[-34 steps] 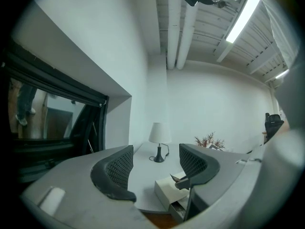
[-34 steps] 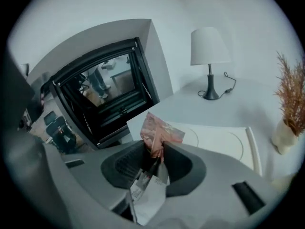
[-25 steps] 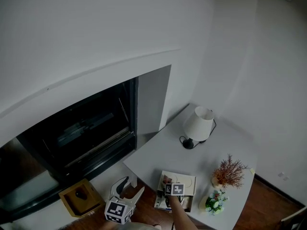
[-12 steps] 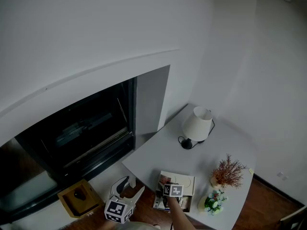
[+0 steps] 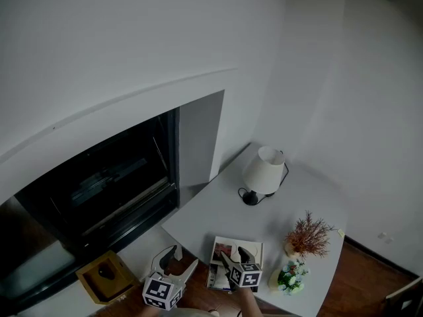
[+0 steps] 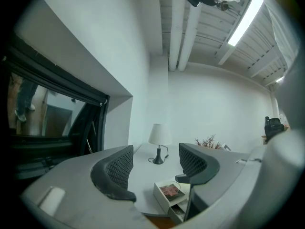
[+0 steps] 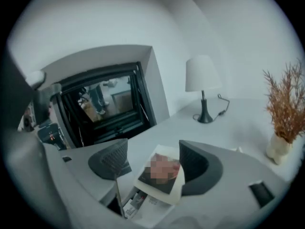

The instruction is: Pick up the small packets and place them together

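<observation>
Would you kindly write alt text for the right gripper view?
The right gripper, its jaws just opened and holding nothing, hovers over a white box with packets in its open front; a lamp and dried plant stand behind.

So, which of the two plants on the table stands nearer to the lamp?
The reddish-brown dried plant; the small green-and-white bouquet sits farther from the lamp.

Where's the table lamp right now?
In the head view the table lamp stands toward the far side of the white table, by the wall, beyond the white box; the dried plant is nearer, to its right.
</observation>
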Motion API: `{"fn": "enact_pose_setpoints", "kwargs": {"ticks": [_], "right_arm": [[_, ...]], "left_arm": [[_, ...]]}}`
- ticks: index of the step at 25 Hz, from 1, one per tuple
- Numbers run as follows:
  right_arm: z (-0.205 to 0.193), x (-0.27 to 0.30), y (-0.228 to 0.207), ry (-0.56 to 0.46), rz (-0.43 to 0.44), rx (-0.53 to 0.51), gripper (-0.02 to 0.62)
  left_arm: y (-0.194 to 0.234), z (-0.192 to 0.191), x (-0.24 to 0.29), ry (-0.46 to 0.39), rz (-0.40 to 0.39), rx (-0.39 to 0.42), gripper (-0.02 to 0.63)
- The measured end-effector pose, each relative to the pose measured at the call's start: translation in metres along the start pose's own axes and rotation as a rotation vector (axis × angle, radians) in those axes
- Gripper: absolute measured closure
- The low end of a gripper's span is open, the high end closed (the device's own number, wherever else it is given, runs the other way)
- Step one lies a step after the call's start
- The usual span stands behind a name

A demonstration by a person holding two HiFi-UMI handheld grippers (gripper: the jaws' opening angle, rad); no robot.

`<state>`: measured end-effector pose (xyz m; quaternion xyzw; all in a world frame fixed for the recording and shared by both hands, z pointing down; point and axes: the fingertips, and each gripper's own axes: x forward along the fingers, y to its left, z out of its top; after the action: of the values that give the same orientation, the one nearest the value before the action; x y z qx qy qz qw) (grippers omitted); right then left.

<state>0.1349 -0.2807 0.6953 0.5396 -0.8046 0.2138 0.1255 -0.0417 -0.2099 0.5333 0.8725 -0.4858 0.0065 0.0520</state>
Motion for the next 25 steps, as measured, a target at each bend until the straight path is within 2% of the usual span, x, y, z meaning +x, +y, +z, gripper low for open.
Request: {"fn": "enact_pose_setpoints", "kwargs": {"ticks": [2, 7, 12, 14, 15, 16, 25], "right_arm": [[0.031, -0.031, 0.005, -0.131, 0.010, -0.061, 0.244], [0.085, -0.111, 0.018, -0.357, -0.019, -0.199, 0.245], [0.114, -0.173, 0.034, -0.521, -0.028, -0.248, 0.247], [0.115, -0.183, 0.035, -0.544, -0.032, -0.252, 0.247], [0.113, -0.184, 0.035, -0.545, -0.030, -0.254, 0.247], [0.109, -0.184, 0.035, -0.540, -0.026, -0.252, 0.247], [0.088, -0.184, 0.028, -0.484, -0.022, -0.236, 0.256]], "left_arm": [[-0.007, 0.002, 0.002, -0.009, -0.021, -0.001, 0.305], [-0.017, 0.012, 0.004, -0.058, -0.049, 0.039, 0.305], [-0.021, 0.019, 0.005, -0.078, -0.051, 0.055, 0.305], [-0.018, 0.019, 0.004, -0.081, -0.025, 0.063, 0.311], [-0.017, 0.020, 0.004, -0.089, -0.009, 0.065, 0.354], [-0.015, 0.021, 0.003, -0.095, -0.002, 0.065, 0.364], [-0.023, 0.025, -0.001, -0.119, -0.033, 0.043, 0.382]]}}
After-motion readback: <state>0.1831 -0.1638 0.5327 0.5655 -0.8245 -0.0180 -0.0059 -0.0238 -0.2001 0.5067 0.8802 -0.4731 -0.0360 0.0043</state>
